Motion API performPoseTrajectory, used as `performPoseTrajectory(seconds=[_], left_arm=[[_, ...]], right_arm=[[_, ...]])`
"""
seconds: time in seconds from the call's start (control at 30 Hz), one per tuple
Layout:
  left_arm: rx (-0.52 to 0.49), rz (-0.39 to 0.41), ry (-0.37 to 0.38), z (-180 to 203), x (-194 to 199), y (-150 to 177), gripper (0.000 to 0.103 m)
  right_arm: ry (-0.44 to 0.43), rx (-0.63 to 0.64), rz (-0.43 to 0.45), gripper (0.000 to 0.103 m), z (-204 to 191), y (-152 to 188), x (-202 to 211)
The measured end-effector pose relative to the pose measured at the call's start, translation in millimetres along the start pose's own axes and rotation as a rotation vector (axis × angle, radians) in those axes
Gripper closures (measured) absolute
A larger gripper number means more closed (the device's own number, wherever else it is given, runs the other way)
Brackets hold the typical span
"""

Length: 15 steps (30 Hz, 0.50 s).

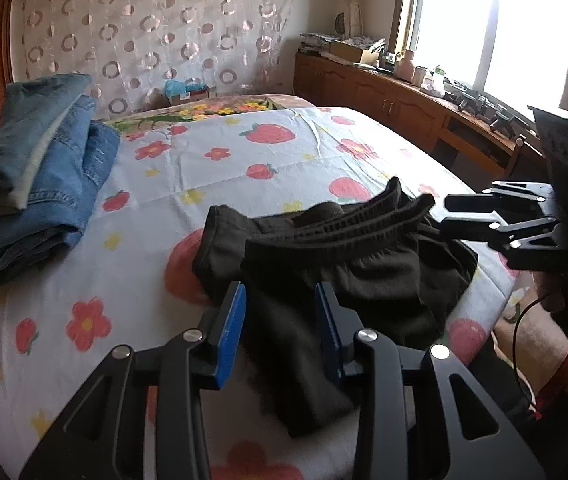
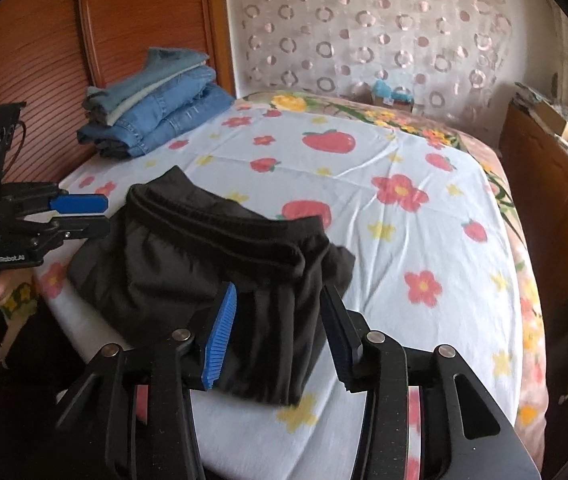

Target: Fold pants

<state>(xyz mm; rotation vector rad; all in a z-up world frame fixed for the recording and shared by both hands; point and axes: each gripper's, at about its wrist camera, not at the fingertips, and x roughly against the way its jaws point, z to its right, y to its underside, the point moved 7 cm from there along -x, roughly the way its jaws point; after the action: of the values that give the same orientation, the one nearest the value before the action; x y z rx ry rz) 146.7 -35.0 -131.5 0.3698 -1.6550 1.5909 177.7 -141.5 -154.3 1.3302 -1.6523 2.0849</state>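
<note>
Soft black pants (image 1: 336,264) bunched, ribbed waistband; left hand-held gripper (image 1: 279,328) apart, right hand-held gripper (image 2: 279,336) apart.

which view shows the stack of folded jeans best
The right wrist view: the whole stack of jeans sits clear against the wooden headboard, layers visible. The left wrist view shows the stack nearer but cut off at the frame's left edge.

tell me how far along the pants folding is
Done: a stack of folded blue denim jeans sits at the bed's far corner, and the black elastic-waist pants already look folded into a compact bundle on the strawberry-print sheet. In hand: nothing; the left hand-held gripper and right hand-held gripper are open around it. Left: probably tidying and stacking.
</note>
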Motion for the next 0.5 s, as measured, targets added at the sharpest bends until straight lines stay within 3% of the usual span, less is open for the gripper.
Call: performPoseTrajectory(seconds=[0.1,0.27,0.3,0.33,0.37,0.5], left_arm=[[0.009,-0.016,0.017,-5,-12,-6,0.069],[0.034,-0.036,0.041,-11,-28,-10,0.069],[0.037,-0.035,0.052,-10,-30,-11,0.069],[0.04,-0.03,0.064,-10,-31,-12,0.069],[0.04,-0.023,0.065,-10,-31,-11,0.069],[0.031,-0.005,0.051,-10,-27,-12,0.082]], right_arm=[[0.022,0.003,-0.022,0.059,5,-4,-15],[-0.013,0.011,-0.034,0.059,7,-10,-29],[-0.019,0.009,-0.034,0.063,8,-10,-30],[-0.027,0.008,-0.038,0.086,8,-11,-31],[-0.025,0.01,-0.037,0.095,9,-13,-31],[-0.026,0.009,0.006,0.097,8,-23,-23]])
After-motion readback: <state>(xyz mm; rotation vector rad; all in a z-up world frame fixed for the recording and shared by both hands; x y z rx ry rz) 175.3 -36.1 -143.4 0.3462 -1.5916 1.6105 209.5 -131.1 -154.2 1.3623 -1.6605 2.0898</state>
